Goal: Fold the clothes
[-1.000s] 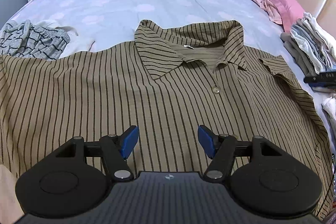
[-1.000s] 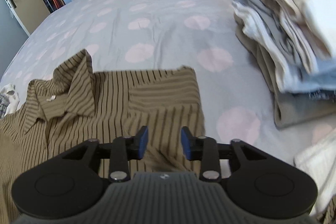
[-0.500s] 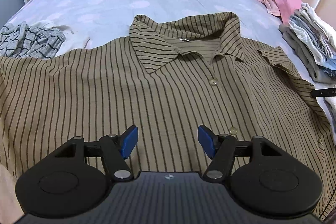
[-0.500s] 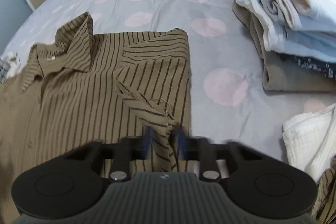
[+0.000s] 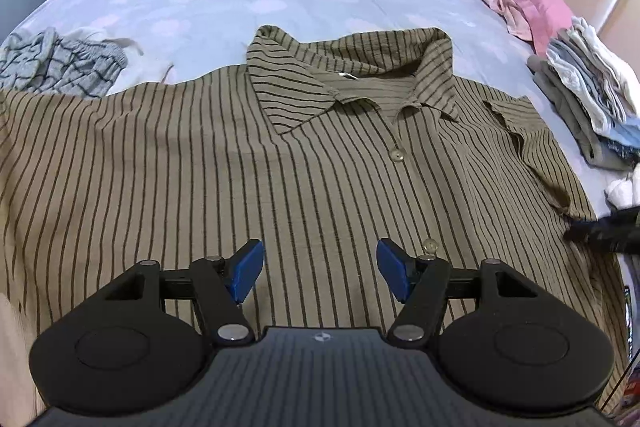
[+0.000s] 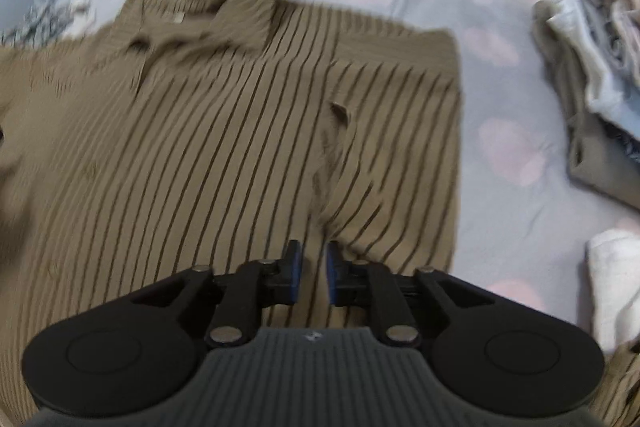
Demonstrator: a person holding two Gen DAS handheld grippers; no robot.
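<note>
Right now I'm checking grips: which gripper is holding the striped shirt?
The right gripper, nearly closed on a fold of the striped shirt; the left gripper hangs wide open.

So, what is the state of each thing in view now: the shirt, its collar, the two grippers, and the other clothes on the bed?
Shirt: spread flat on the bed, front up, right sleeve folded in.
Collar: open, flaps spread.
Top button: fastened, it seems.
Left gripper: open, empty, above the shirt.
Right gripper: nearly shut on a fold of the shirt.
Stack: folded, piled.
Grey garment: crumpled, unfolded.
</note>
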